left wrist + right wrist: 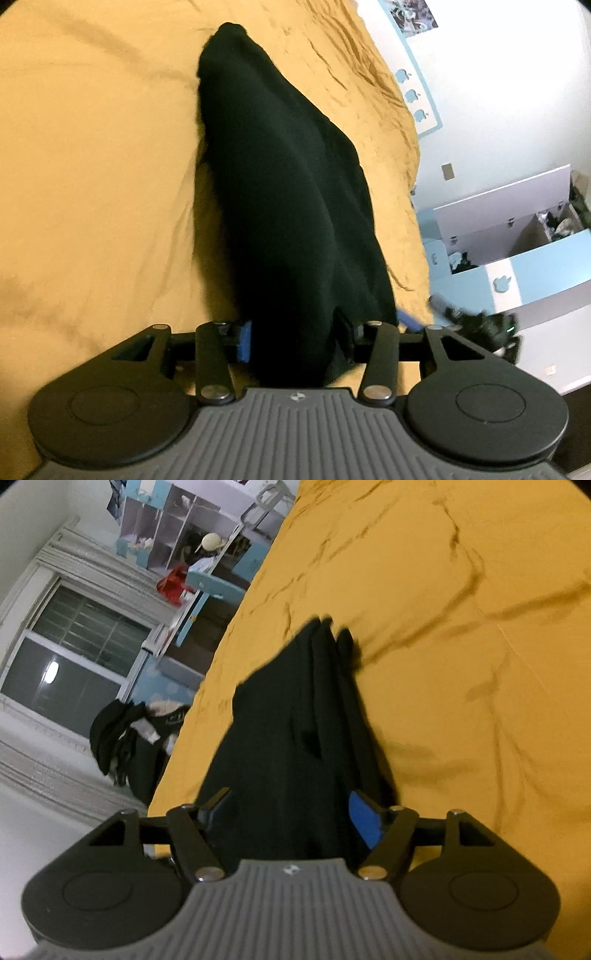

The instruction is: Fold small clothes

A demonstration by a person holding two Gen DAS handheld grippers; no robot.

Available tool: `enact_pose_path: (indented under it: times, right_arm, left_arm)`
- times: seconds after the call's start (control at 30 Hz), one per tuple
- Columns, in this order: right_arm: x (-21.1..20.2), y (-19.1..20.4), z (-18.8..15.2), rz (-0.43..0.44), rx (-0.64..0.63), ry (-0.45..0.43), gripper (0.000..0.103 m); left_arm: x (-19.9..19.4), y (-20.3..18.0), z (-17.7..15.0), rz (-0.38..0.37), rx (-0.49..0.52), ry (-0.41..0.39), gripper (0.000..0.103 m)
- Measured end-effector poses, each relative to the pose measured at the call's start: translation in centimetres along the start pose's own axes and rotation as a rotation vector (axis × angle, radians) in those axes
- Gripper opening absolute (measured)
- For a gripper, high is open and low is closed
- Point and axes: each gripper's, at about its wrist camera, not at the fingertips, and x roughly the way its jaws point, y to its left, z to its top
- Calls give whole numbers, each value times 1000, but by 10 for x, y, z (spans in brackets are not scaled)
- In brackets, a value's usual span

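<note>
A black garment (280, 206) lies as a long folded strip on the mustard-yellow bedsheet (92, 166), running away from my left gripper (295, 336). Its near end fills the gap between the left jaws, whose blue pad (244, 339) shows at the cloth's edge; the jaws stand open. In the right wrist view the same black garment (295, 720), with layered folds at its far tip, lies between the jaws of my right gripper (288, 812). Those jaws are spread wide, the blue pad (364, 823) bare and off the cloth.
The bed's edge runs along the right in the left wrist view, past it a blue-and-white cabinet (517, 236). In the right wrist view, dark clothes (125, 734) are piled beside the bed, near a window (74, 657) and shelves (184, 528). A blurred dark shape (480, 328) sits at the bed's edge.
</note>
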Motion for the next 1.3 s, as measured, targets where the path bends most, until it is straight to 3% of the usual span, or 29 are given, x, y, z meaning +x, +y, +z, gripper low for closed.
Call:
enact_pose_path:
  times: [0.2, 0.37, 0.47, 0.6, 0.63, 0.73, 0.83, 0.87, 0.9, 0.93, 1.0, 1.17, 1.3]
  right_arm:
    - [9, -35, -31, 15, 73, 33, 67]
    - [31, -50, -32, 55, 131, 28, 71]
    - [30, -48, -29, 37, 127, 12, 71]
    - [9, -43, -25, -72, 60, -30, 72]
    - [9, -46, -24, -64, 59, -16, 72]
    - [20, -57, -27, 67, 116, 79, 74]
    - [33, -51, -30, 48, 91, 86, 76]
    - [37, -49, -30, 39, 88, 82, 72]
    - [39, -47, -30, 24, 88, 68, 55]
    - [40, -44, -29, 2, 88, 63, 42]
    - [39, -38, -27, -40, 83, 75, 21]
    - [9, -7, -36, -31, 47, 42, 13]
    - [15, -6, -60, -108, -1, 77, 18]
  left_arm:
    - [8, 5, -8, 6, -49, 16, 56]
    - [31, 22, 7, -22, -165, 41, 56]
    - [33, 28, 14, -36, -215, 62, 56]
    - [30, 30, 11, -52, -169, 60, 55]
    - [32, 29, 10, -39, -154, 56, 55]
    - [37, 18, 9, 6, -120, 49, 55]
    - [45, 12, 11, 33, -102, 50, 56]
    - [45, 10, 11, 40, -101, 52, 50]
    - [45, 7, 12, 46, -102, 51, 45]
    - [44, 2, 13, 65, -92, 50, 31]
    - [38, -9, 15, 72, -50, 51, 22]
    - [12, -31, 12, 117, 78, 62, 19]
    - [18, 3, -3, 119, 14, 113, 22]
